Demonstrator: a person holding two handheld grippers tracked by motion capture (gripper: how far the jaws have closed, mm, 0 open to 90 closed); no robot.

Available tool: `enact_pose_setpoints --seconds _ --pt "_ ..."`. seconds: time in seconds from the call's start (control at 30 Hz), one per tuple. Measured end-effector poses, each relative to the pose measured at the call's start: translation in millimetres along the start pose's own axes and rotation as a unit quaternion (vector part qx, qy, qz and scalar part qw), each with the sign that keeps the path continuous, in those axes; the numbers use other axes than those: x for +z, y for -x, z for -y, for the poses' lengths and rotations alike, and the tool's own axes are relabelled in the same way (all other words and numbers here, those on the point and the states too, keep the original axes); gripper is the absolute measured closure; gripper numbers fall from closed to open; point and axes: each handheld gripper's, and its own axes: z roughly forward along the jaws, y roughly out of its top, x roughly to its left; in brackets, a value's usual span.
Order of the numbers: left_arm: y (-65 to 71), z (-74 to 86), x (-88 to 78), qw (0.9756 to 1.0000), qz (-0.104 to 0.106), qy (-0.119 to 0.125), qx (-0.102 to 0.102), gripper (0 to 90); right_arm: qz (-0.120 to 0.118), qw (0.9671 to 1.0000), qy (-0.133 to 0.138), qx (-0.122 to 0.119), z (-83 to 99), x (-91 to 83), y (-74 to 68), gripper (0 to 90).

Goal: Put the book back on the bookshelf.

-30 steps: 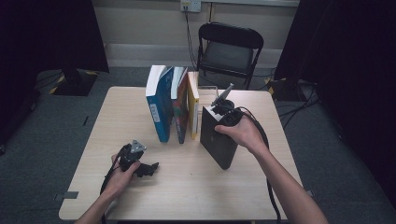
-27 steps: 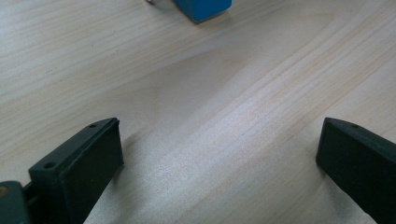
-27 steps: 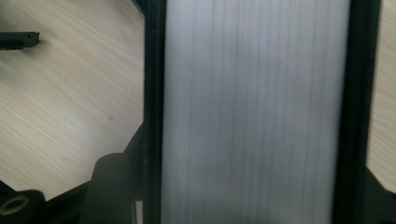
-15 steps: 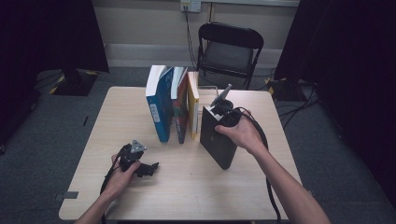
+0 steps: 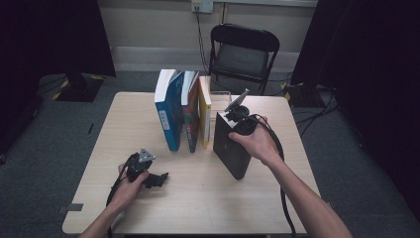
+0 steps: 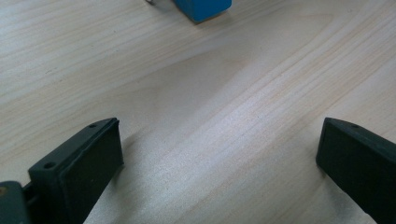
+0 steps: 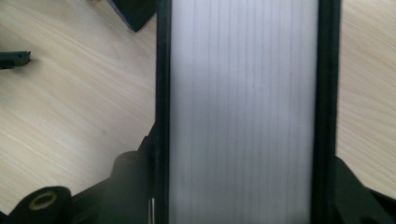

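A light wooden table (image 5: 148, 114) with rounded corners carries everything. Toward its far edge, near the middle, three books stand upright in a row, touching: a blue book (image 5: 168, 109), a dark book (image 5: 190, 116) and a yellow book (image 5: 204, 115). Just beside them, toward the right edge, a black book (image 5: 229, 148) stands on end with its white page block facing up. The near edge and both near corners are bare wood.

Bare tabletop (image 5: 208, 198) ahead of left claw (image 5: 159, 179), upright books (image 5: 184, 111) and black book (image 5: 229, 146) blocking beyond

Black book (image 5: 230, 146) right of book row (image 5: 183, 111)
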Motion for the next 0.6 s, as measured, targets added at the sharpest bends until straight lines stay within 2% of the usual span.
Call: enact_pose_setpoints --seconds 0.1,0.27,0.33,0.5,0.6 --pt "0.0 0.0 0.0 1.0000 0.000 0.000 0.000 0.0 0.006 0.9999 0.010 0.006 -1.1 -4.3 1.6 52.9" --pt "0.0 0.0 0.1 1.0000 0.000 0.000 0.000 0.0 0.003 0.9997 0.018 0.019 -4.2 -11.8 3.8 52.9" --pt "0.0 0.0 0.0 1.0000 0.000 0.000 0.000 0.0 0.005 0.9997 0.018 0.018 -6.5 -12.1 3.5 52.9" --pt "0.0 0.0 0.0 1.0000 0.000 0.000 0.000 0.0 -0.003 0.9991 0.020 0.036 -14.0 -8.9 4.6 53.0" --pt "0.0 0.0 0.0 1.0000 0.000 0.000 0.000 0.0 0.000 0.9989 0.018 0.044 -18.9 -9.1 3.6 53.0"
